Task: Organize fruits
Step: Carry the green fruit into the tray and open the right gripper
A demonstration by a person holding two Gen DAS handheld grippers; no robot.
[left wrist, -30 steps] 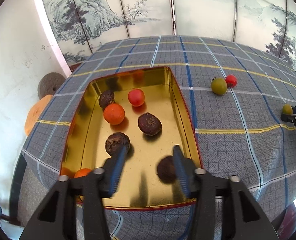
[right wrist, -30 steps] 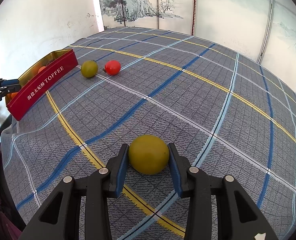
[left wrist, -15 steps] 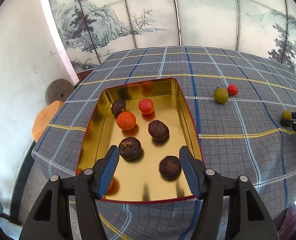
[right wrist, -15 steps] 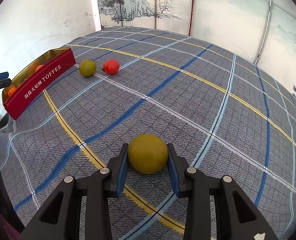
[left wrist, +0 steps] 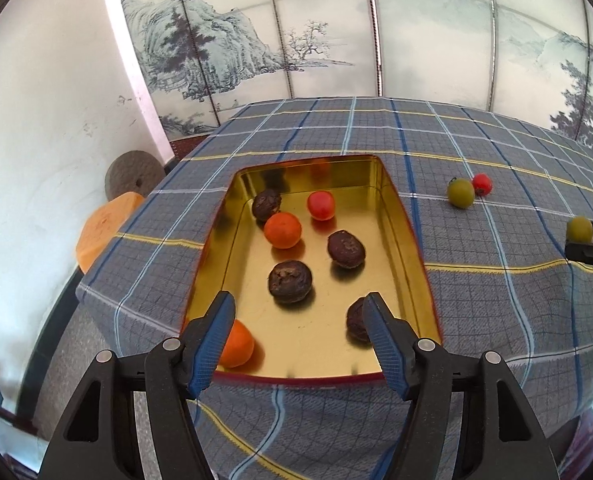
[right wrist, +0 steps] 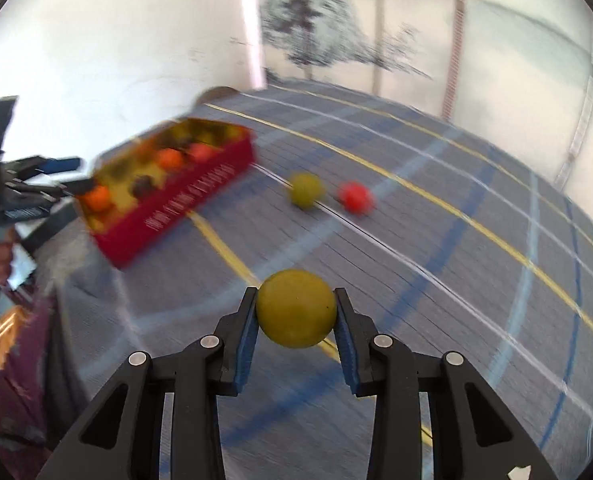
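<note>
Our right tool point(right wrist: 295, 322) has lifted the green fruit point(right wrist: 295, 308) it clamps off the bench point(right wrist: 436, 264), now bound for the tin point(right wrist: 184, 216). Our left tool point(left wrist: 298, 338) (empty, jaws opening) has backed away above it.

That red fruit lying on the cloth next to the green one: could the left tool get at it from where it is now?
Probably yes. The left tool is opening, with nothing gripped, above the near end of the tin. The red fruit lies uncovered on the tablecloth beyond the tin's right wall, touching the green fruit, so gripping it alone may be fiddly.
</note>
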